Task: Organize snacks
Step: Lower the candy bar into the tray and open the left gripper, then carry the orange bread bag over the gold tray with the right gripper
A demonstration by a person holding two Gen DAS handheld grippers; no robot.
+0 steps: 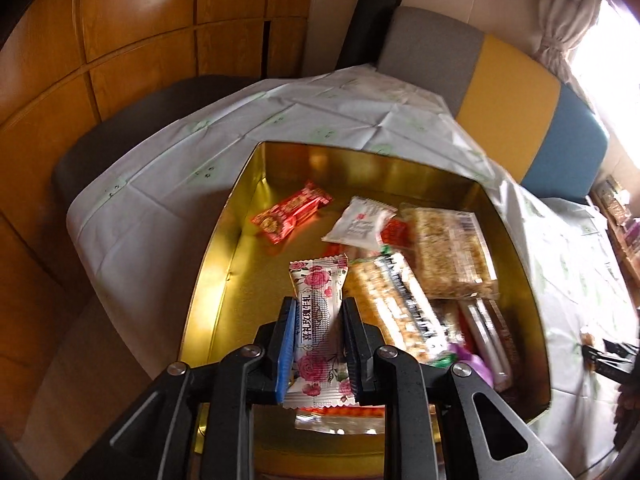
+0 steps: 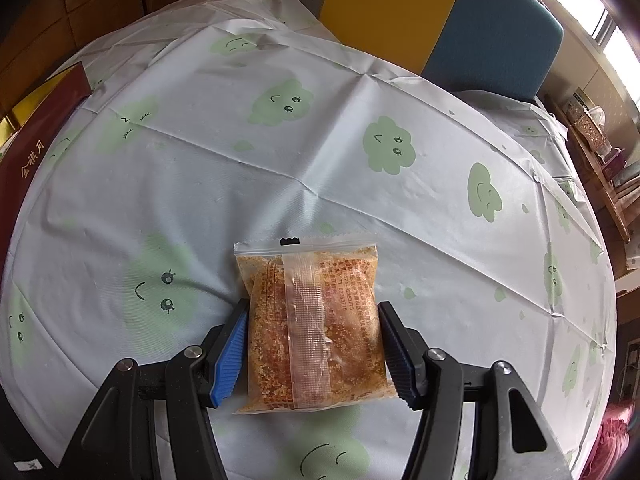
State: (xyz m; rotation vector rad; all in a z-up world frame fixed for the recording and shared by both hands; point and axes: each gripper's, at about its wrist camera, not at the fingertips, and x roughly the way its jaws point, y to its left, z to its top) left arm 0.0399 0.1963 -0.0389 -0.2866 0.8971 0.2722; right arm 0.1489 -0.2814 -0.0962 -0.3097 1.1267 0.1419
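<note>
The left gripper [image 1: 316, 312] held a rose-printed white packet [image 1: 318, 320] lengthwise between its narrow-set jaws, the pads against the wrapper's two long edges, above the near end of a gold tin [image 1: 248, 216]; inside the tin lay a red packet [image 1: 290, 210] near the far left corner, a small white packet [image 1: 358, 222] beside it, and several clear-wrapped grain bars [image 1: 450, 252] stacked toward the right wall; the tin stood on a pale tablecloth [image 1: 304, 112] printed with green clouds. The right gripper [image 2: 312, 340] clasped a clear pouch of orange-brown crumbed snack [image 2: 312, 328] by its two sides, its jaws set moderately wide, over the same tablecloth; whether the pouch touched the cloth could not be told; the dark red outer wall of a box [image 2: 44, 128] showed at the left edge.
</note>
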